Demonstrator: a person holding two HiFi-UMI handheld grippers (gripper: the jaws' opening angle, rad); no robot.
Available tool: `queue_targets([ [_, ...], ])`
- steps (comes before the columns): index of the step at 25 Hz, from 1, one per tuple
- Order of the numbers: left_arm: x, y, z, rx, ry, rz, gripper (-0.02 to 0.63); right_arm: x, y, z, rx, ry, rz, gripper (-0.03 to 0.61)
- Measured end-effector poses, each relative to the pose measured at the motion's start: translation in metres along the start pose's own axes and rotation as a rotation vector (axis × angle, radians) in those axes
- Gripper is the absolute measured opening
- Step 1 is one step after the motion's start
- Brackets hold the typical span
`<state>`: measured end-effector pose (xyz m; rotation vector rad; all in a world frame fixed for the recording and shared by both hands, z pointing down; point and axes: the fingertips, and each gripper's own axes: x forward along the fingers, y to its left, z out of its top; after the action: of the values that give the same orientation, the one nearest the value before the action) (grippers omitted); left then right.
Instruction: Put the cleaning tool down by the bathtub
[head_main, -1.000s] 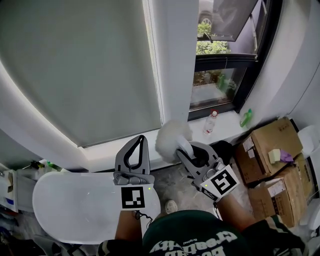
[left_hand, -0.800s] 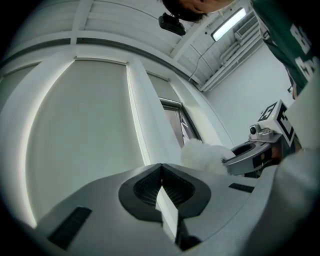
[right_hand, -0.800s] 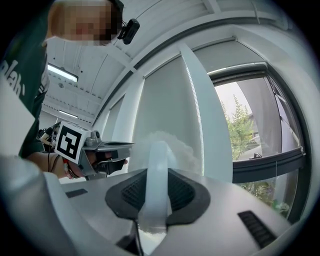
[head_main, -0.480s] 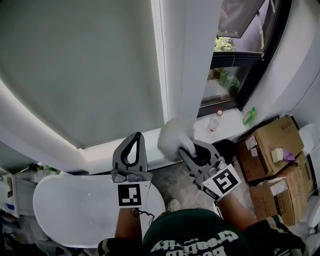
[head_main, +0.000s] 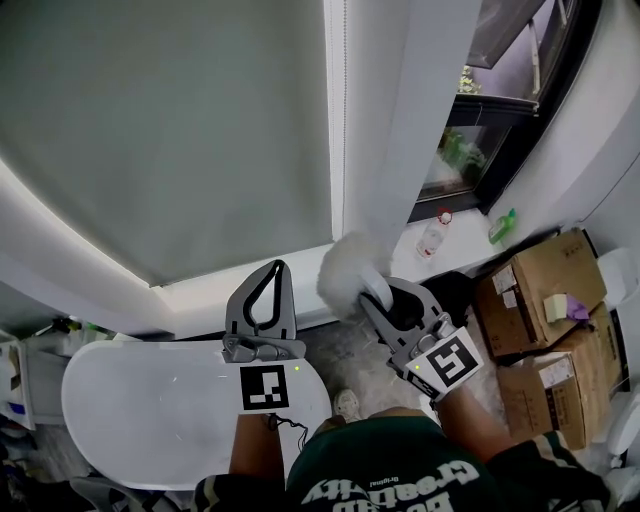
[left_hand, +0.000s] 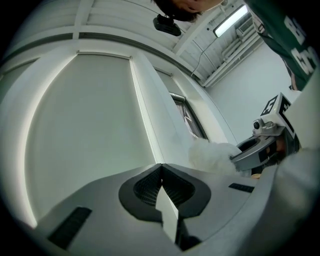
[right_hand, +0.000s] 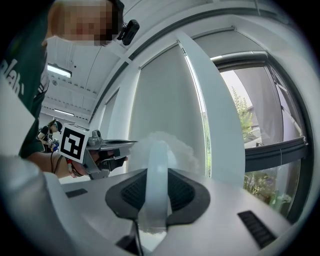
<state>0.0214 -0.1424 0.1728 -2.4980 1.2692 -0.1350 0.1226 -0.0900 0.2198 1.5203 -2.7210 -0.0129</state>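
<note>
The right gripper (head_main: 375, 299) pinches the pale handle of the cleaning tool (head_main: 346, 274). In the right gripper view the handle runs upright between the two dark pads, which press on it from both sides. The tool's fluffy white head sticks out past the jaw tips. The tool is held in the air in front of the person, over the floor (head_main: 352, 352) to the right of the bathtub (head_main: 130, 410) and just below the windowsill (head_main: 420, 252). It touches neither of them.

The left gripper (head_main: 278, 268) is empty. Its jaws are pressed together, tip against tip, with nothing between them. It is held over the right end of the white bathtub, just beside the tool's fluffy head but apart from it.

Behind both grippers a grey roller blind (head_main: 170, 130) covers the wall, with a white post at its right edge and a dark-framed window (head_main: 500, 90) further right. A clear bottle (head_main: 433, 237) and a green bottle (head_main: 500, 227) are on the sill. Cardboard boxes (head_main: 535, 290) are stacked on the floor at the right.
</note>
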Motion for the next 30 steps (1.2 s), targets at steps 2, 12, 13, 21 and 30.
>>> queue_targets([
  [2,0.000,0.000,-0.001,-0.004,0.001,-0.006,0.009,0.002,0.001,-0.003,-0.002,0.004,0.005,0.094],
  [12,0.000,0.002,-0.004,-0.015,0.017,0.021,0.009,0.009,0.002,-0.006,0.029,0.017,0.027,0.094],
  [13,0.000,0.001,-0.004,-0.016,0.021,0.023,0.009,0.008,0.002,-0.007,0.031,0.015,0.035,0.094],
  [21,0.009,-0.006,-0.004,-0.067,0.043,0.053,0.009,0.009,-0.010,-0.014,0.037,0.030,0.082,0.092],
  [30,0.021,-0.025,-0.009,-0.074,0.097,0.074,0.009,0.016,-0.025,-0.006,0.045,0.022,0.165,0.093],
])
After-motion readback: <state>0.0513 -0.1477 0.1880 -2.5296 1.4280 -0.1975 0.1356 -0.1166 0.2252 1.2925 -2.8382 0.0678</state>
